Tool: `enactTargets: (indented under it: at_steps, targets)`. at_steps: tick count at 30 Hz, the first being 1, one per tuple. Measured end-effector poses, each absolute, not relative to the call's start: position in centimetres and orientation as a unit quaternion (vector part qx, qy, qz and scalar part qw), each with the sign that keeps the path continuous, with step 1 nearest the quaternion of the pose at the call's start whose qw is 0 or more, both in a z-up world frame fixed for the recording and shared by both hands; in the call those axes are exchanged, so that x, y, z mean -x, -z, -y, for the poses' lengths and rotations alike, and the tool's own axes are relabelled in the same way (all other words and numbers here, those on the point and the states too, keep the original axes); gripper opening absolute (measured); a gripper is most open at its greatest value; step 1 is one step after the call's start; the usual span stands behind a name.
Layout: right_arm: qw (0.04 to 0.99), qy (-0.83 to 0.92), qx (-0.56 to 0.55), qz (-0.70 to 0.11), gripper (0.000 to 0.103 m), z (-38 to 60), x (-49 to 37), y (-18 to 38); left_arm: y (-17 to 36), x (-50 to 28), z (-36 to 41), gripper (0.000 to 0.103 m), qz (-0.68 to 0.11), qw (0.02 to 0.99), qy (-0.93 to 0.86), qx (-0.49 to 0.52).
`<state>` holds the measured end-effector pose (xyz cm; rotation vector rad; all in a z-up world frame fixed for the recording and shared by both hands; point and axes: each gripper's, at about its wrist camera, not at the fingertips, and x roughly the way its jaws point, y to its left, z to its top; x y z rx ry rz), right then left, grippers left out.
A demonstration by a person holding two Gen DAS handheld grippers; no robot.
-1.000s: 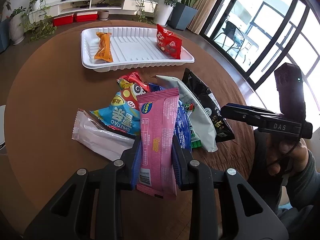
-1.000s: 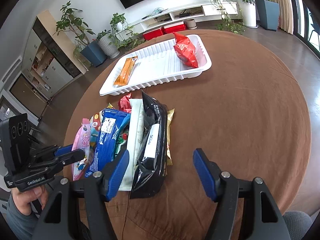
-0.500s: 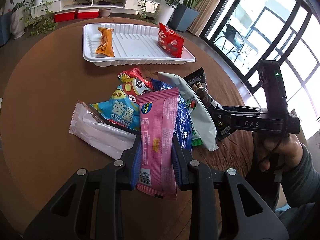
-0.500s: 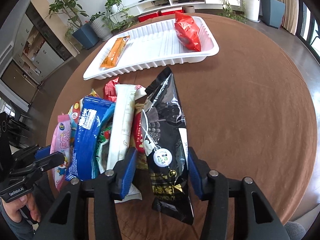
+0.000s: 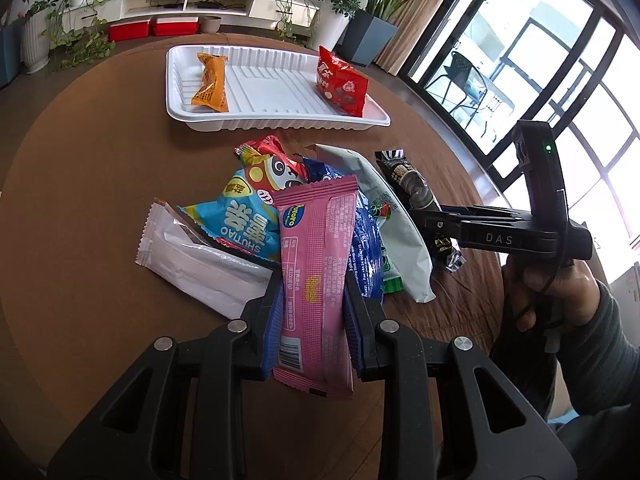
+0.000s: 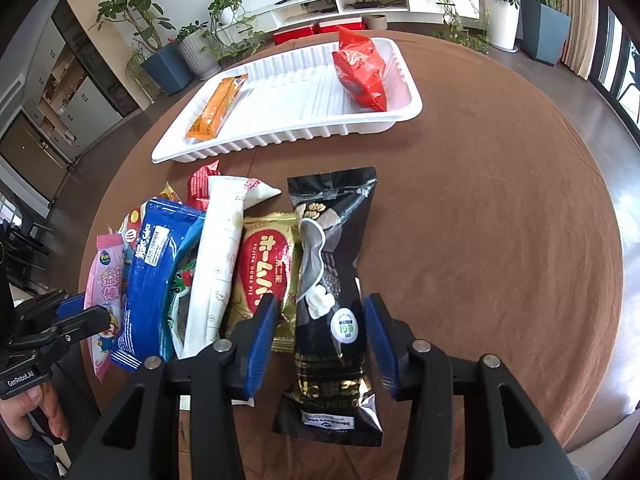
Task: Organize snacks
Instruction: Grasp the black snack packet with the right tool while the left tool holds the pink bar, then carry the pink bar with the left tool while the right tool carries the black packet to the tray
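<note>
Flanking black packet (image 6: 334, 308), right tongs (image 6: 320, 334), near table edge (image 6: 592, 400)

left gripper (image 5: 313, 300) clamps pink packet (image 5: 316, 272) | right gripper (image 5: 430, 220) on black packet (image 5: 412, 188)

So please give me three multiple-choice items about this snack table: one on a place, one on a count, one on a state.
1. Where does the red snack bag lie?
A. in the white ribbed plastic tray
B. in the pile on the brown table
C. between the jaws of a gripper

2. How many packets are in the tray?
A. none
B. two
C. four

3. What does the left gripper hold?
A. nothing
B. a black bag
C. the long pink snack packet

Answers: 1 A, it rests at the tray's right end. 2 B, only the red bag and the orange snack packet lie there. 3 C, the jaws press the pink packet from both sides.
</note>
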<state>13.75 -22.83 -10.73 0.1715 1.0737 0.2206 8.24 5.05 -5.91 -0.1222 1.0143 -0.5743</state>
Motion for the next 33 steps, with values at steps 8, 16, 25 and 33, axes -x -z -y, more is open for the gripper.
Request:
enactTargets:
  at_steps: [8,16,25,33]
  targets:
    - [0.849,-0.114,-0.048,-0.514,0.048,22.4,-13.7,10.6,5.8,-8.1,-5.1,0.025,-0.478,0.834,0.271,0.061]
    - [0.846,-0.108,-0.059,-0.518,0.041,23.6,-13.1,10.9,5.9,-8.2,-5.1,0.025,-0.478,0.833,0.271,0.062]
    - [0.853,-0.102,-0.007,-0.512,0.034,22.5,-13.2,10.9,6.0,-8.3,-5.1,0.025,-0.479,0.833,0.271,0.062]
    - [0.850,-0.113,-0.057,-0.511,0.026,24.0,-12.7,10.9,6.0,-8.2,-5.1,0.025,-0.478,0.834,0.270,0.063]
